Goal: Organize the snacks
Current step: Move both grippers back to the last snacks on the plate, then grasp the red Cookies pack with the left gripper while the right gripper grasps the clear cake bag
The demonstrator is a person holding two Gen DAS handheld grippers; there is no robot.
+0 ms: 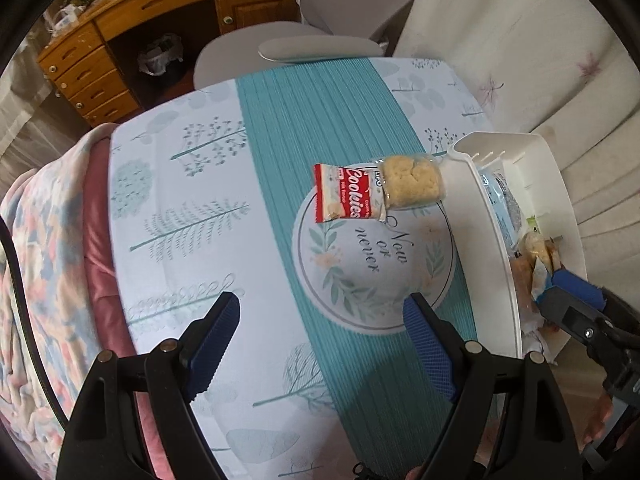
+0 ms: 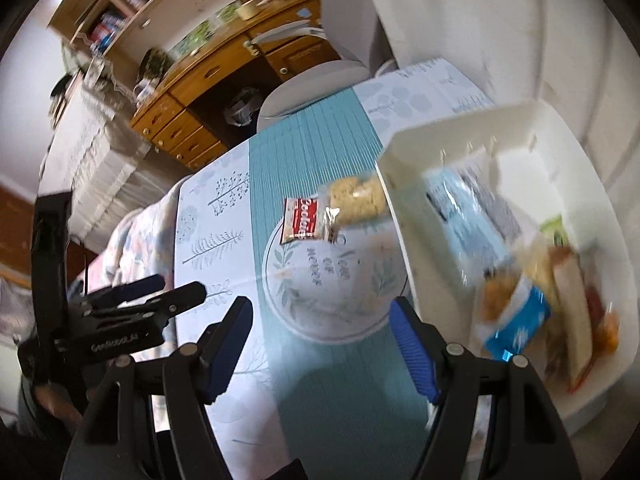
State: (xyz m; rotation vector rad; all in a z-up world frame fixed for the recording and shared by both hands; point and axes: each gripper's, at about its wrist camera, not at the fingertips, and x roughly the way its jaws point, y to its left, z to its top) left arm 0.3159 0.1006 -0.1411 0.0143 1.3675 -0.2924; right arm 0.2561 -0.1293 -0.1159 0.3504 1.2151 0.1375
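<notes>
On the patterned tablecloth [image 1: 192, 208], seen from the left wrist, a red cookies packet [image 1: 344, 192] lies touching a clear bag of pale biscuits [image 1: 414, 180], just beside the white bin [image 1: 492, 216]. The left gripper [image 1: 320, 344] hangs above with jaws wide, nothing between them.

From the right wrist, the right gripper [image 2: 320, 344] is also wide and empty; the bin [image 2: 404, 220] holds several blurred snack packets [image 2: 516, 320].

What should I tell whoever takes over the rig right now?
Left gripper: open, empty, above the tablecloth.
Right gripper: open, empty, beside the white bin.
Done: several snack packs already lie in the bin.
Left: the red cookie packet and the clear cookie pack touching it lie on the cloth next to the bin.
</notes>
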